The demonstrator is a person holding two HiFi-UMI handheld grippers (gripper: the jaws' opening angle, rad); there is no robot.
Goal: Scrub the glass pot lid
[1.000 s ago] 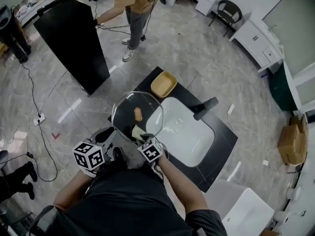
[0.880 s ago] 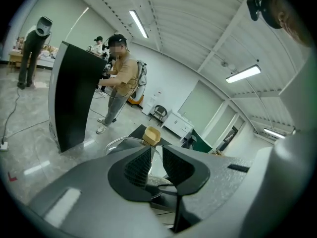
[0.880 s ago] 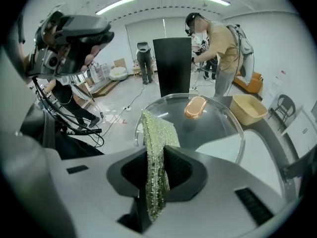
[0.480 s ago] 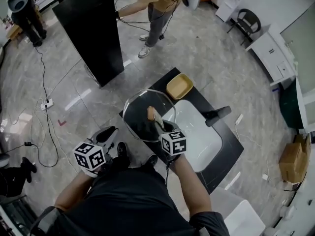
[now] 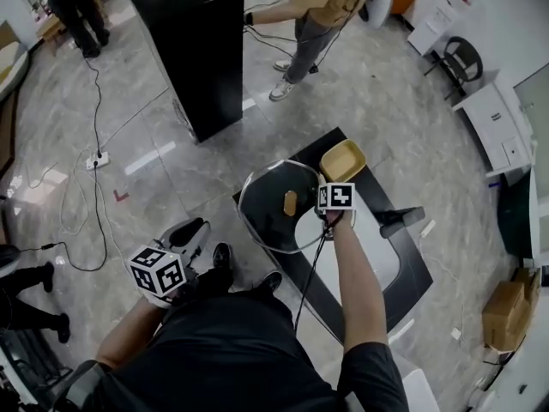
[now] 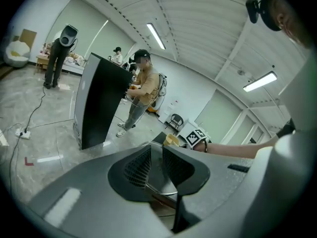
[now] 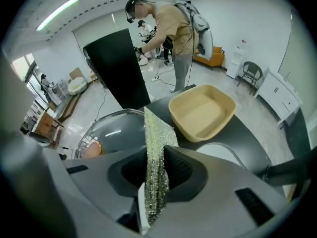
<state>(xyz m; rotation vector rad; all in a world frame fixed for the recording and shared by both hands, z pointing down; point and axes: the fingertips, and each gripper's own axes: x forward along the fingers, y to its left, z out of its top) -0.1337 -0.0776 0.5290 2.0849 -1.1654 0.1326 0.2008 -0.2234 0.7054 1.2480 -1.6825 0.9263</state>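
Observation:
The glass pot lid (image 5: 266, 217) with a wooden knob (image 5: 290, 202) is held up over the near-left edge of the black counter (image 5: 410, 275). My left gripper (image 6: 156, 165) is shut on its metal rim (image 6: 161, 188); in the head view this gripper (image 5: 190, 232) shows low at the left. My right gripper (image 7: 156, 170) is shut on a glittery yellow-green scouring sponge (image 7: 156, 148). It reaches out past the lid's right edge, under its marker cube (image 5: 336, 196). From there the lid (image 7: 116, 130) and knob (image 7: 91, 149) lie to the sponge's left.
A yellow dish (image 5: 342, 160) sits at the counter's far corner, just ahead of the right gripper (image 7: 203, 111). A white sink (image 5: 388, 264) with a black faucet (image 5: 401, 220) fills the counter. A tall black cabinet (image 5: 202, 41) and a person (image 5: 322, 7) stand beyond; cables cross the floor.
The right gripper with the sponge has travelled from the lid's near edge across to its far right side, beside the yellow dish, with the arm stretched out. The left gripper keeps its hold.

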